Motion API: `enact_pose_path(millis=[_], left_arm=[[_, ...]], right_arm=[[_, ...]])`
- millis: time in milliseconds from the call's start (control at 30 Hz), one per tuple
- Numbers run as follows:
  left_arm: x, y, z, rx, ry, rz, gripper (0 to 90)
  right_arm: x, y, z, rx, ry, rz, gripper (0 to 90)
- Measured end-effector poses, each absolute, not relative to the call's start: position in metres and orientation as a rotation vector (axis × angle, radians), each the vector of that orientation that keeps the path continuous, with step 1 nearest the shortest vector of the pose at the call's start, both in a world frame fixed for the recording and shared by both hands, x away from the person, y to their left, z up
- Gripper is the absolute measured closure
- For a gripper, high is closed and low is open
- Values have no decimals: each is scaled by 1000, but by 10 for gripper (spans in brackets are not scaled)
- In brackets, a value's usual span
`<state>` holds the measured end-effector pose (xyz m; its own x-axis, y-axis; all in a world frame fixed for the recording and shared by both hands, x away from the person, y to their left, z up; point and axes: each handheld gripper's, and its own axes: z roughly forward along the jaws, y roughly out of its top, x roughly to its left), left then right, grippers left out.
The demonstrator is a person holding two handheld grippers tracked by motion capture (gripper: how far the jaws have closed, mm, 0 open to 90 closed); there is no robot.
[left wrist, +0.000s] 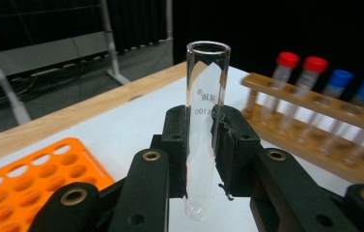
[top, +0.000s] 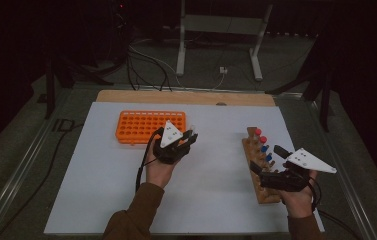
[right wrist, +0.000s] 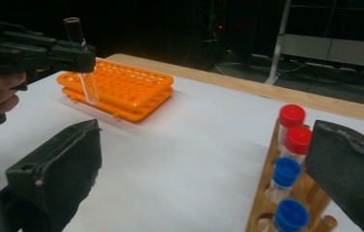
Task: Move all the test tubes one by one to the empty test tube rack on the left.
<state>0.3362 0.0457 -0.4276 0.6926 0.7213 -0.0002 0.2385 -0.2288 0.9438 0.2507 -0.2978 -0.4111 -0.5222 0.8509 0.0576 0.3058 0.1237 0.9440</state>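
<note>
A clear glass test tube [left wrist: 206, 121] stands upright between the black pads of my left gripper [left wrist: 203, 145], which is shut on its lower half. In the high view the left gripper [top: 190, 135] hovers just right of the orange tube rack [top: 148, 125]. The right gripper view shows that tube [right wrist: 87, 82] hanging in front of the orange rack [right wrist: 121, 89]. My right gripper [top: 267, 159] is open over the wooden rack [top: 266, 196], with nothing between its wide-apart jaws. The wooden rack holds red-capped tubes [right wrist: 291, 116] and blue-capped tubes [right wrist: 286, 171].
A white sheet [top: 206, 180] covers the table, with a wooden strip [top: 186, 96] along its far edge. A metal stand [top: 221, 30] and cables lie on the floor beyond. Bare sheet lies between the two racks.
</note>
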Motion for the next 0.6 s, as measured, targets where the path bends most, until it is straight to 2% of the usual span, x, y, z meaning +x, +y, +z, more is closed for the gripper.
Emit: enact_pose_path(millis=[600], left_arm=[[374, 53, -443, 1764, 874, 625, 760]], right_arm=[[250, -304, -408, 1128, 1866, 1421, 0]])
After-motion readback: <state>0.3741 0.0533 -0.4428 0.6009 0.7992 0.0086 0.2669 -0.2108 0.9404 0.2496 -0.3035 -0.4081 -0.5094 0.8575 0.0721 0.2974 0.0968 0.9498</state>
